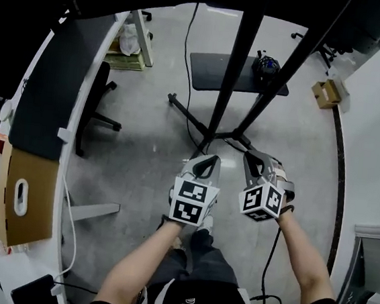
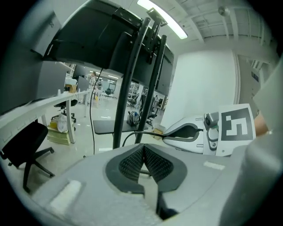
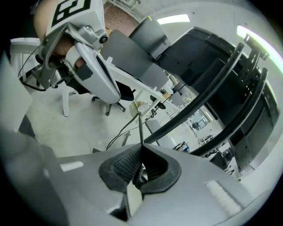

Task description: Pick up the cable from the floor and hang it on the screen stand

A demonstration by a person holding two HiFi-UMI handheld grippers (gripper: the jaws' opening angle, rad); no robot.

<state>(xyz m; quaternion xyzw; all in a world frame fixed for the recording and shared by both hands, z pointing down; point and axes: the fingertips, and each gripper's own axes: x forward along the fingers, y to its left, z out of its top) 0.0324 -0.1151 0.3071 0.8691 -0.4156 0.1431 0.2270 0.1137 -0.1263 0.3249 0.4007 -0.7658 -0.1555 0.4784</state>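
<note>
My right claw (image 3: 141, 149) is closed on the thin black cable (image 3: 140, 129), which leaves the tips toward the foot of the screen stand (image 1: 235, 65). My left claw (image 2: 143, 149) is shut with nothing in it, just beside. I judge the pinch sits near the tips, so I should lift slowly and hold firmly, letting the left claw guide the loose length.

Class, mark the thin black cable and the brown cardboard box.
Thin black cable (image 3: 140, 128): right gripper view, straight stretch above the jaw tips.
Brown cardboard box (image 1: 40, 193): head view, its side panel.
</note>
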